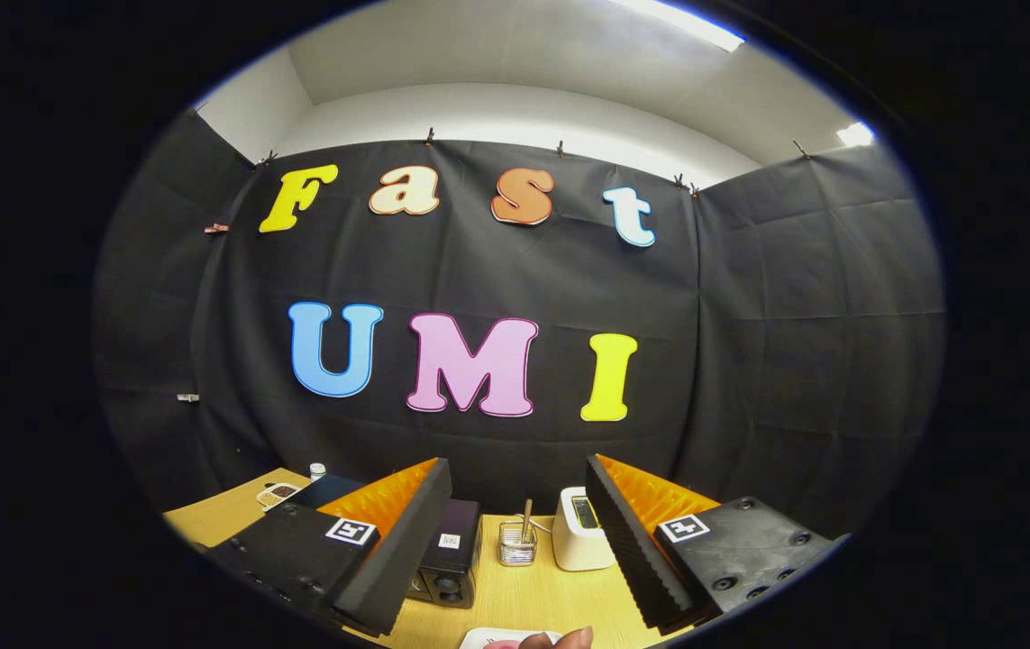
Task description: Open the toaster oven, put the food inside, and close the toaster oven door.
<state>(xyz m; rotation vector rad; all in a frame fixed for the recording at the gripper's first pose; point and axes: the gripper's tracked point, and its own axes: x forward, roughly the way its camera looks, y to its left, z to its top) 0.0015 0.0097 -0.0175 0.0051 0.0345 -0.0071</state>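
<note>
Tool (pixel 515 550) held high over the desk (pixel 533 599), fingers spread wide apart, nothing gripped between them. Pointed mostly at the cloth wall, with only a strip of the wooden desk seen low between and around the fingers.

Toaster oven (pixel 450 563) stood on the desk just behind the left finger, partly hidden by it; dark body, a small white tag on the face, two round knobs low at the front. Door state could not be told from this angle.

Small clear glass (pixel 517 543) stood between the fingers, near the back of the desk, with a thin stick leaning up out of it. Beside it, toward the right finger, sat a white toaster (pixel 581 530) with a slot in the top, its right side cut off by that finger. Thin cord seen running between glass and toaster.

Beyond the left finger, near the far desk corner, lay a small dish (pixel 278 493) with something dark in it, and just behind that a little white-capped bottle (pixel 317 470). Dark flat thing beside them, too hidden to name.

Closest in, below the gap between the fingers, showed a white plate (pixel 489 638) rim with something pink on it, and a person's fingertip (pixel 560 640) resting at its edge. Food itself too cropped to identify.
</note>
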